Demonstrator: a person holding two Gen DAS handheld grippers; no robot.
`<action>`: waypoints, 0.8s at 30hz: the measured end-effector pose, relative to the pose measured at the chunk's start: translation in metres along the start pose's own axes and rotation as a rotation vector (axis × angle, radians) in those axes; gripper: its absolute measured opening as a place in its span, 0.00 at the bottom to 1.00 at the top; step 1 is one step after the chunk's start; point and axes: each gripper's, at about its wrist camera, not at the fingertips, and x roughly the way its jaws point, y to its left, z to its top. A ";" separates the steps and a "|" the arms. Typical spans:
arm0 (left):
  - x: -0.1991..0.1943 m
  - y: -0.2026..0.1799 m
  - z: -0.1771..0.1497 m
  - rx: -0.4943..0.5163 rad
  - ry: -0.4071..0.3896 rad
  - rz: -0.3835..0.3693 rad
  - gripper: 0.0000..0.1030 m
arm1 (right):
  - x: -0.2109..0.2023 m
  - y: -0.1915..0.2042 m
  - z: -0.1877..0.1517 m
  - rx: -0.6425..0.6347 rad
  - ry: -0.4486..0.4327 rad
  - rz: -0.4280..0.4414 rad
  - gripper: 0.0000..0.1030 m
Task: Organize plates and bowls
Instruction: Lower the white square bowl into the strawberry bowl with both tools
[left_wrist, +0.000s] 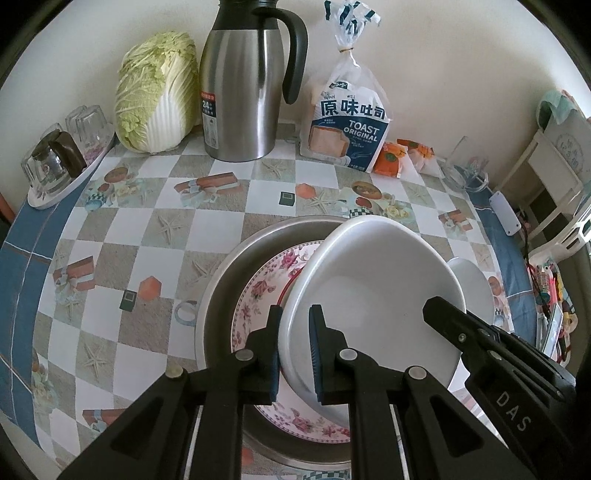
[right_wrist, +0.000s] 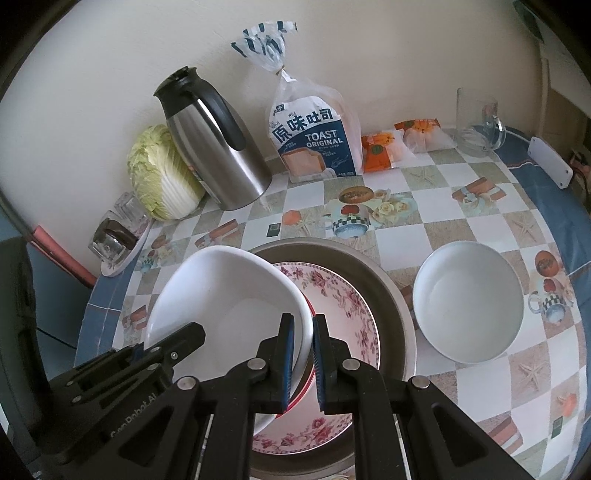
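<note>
Both grippers, left (left_wrist: 293, 354) and right (right_wrist: 303, 356), clamped on opposite rims of white dish (left_wrist: 373, 291), tilted above floral plate (left_wrist: 258, 291) in steel pan (left_wrist: 221, 280); likely stiff, slippery, breakable, best held by rim.

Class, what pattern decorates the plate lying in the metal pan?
Pink and red flowers on white, on the plate; clearest in the right wrist view.

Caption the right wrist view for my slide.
Both tools grip a squarish white bowl over a floral plate.
</note>
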 end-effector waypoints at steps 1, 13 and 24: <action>0.000 0.000 0.000 -0.001 0.001 -0.003 0.12 | 0.000 0.000 0.000 0.001 0.000 0.001 0.11; 0.002 -0.005 0.001 0.044 -0.003 0.037 0.12 | 0.007 -0.003 -0.003 0.009 0.014 -0.001 0.11; -0.002 -0.005 0.002 0.050 -0.003 0.039 0.14 | 0.007 -0.005 -0.001 0.022 0.013 0.012 0.11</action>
